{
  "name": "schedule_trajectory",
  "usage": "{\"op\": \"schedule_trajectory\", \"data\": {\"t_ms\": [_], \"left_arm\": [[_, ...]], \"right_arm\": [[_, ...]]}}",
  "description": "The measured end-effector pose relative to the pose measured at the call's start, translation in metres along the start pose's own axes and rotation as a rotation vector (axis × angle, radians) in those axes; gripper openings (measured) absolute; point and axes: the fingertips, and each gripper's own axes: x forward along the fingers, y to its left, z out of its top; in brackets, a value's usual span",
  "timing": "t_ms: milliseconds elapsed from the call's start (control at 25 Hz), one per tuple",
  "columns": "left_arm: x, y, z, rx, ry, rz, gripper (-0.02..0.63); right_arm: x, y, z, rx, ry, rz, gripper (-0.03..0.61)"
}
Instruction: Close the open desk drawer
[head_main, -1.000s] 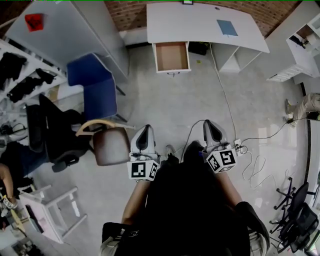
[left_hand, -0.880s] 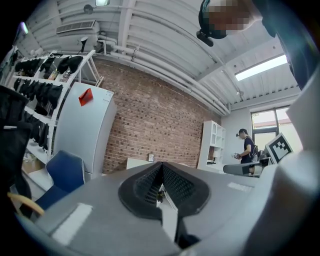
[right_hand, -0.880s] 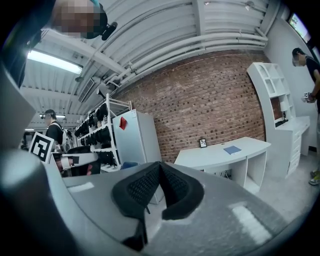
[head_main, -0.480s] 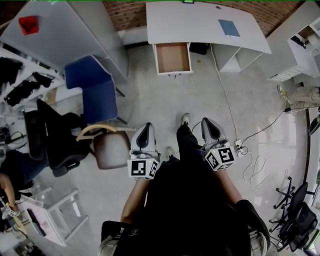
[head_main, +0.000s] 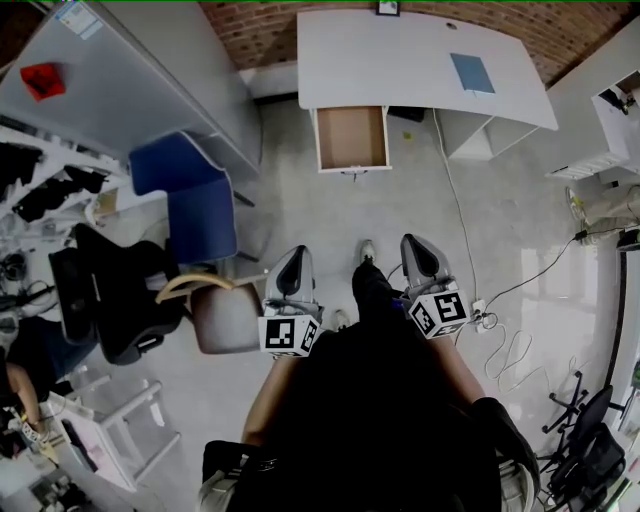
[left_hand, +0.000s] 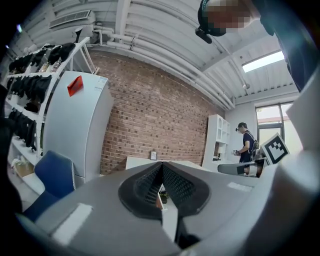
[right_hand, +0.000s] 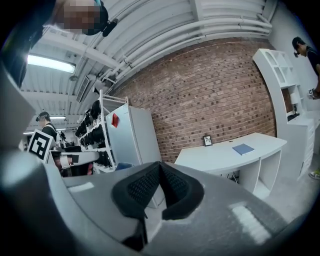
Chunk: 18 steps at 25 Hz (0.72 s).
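Brown wood shows inside the open drawer (head_main: 351, 137), in the upper middle of the head view, pulled out from the white desk (head_main: 400, 60) toward us. Compared with a second ago, desk and drawer now lie a little lower in the frame, and one shoe (head_main: 367, 250) shows ahead between the grippers, so we are walking toward them. The left gripper (head_main: 294, 258) and the right gripper (head_main: 414, 246) are held out in front of us, well apart from the drawer.

In the left gripper view, the left gripper (left_hand: 161, 172) has its jaws pressed together with nothing between them. The desk stands far behind, at the brick wall (left_hand: 150, 115).

In the right gripper view, the right gripper (right_hand: 160, 175) is also clenched and empty. The desk (right_hand: 230, 152) lies at the middle right of the frame.

We judge that the task is only at the approach: the drawer is still fully open and untouched, and more steps are needed before a closed jaw tip can push its front.
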Motion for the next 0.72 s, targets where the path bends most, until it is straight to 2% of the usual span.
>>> {"op": "schedule_trajectory", "data": {"t_ms": [400, 600, 720], "left_arm": [[0.115, 0.0, 0.005, 0.034, 0.044, 0.024, 0.017], [0.152, 0.004, 0.012, 0.064, 0.067, 0.044, 0.016], [0.166, 0.011, 0.002, 0.084, 0.092, 0.047, 0.017]], "right_arm": [[0.084, -0.079, 0.028, 0.001, 0.045, 0.066, 0.003], [0.117, -0.108, 0.031, -0.014, 0.076, 0.097, 0.003], [0.133, -0.121, 0.024, -0.024, 0.107, 0.108, 0.003]]}}
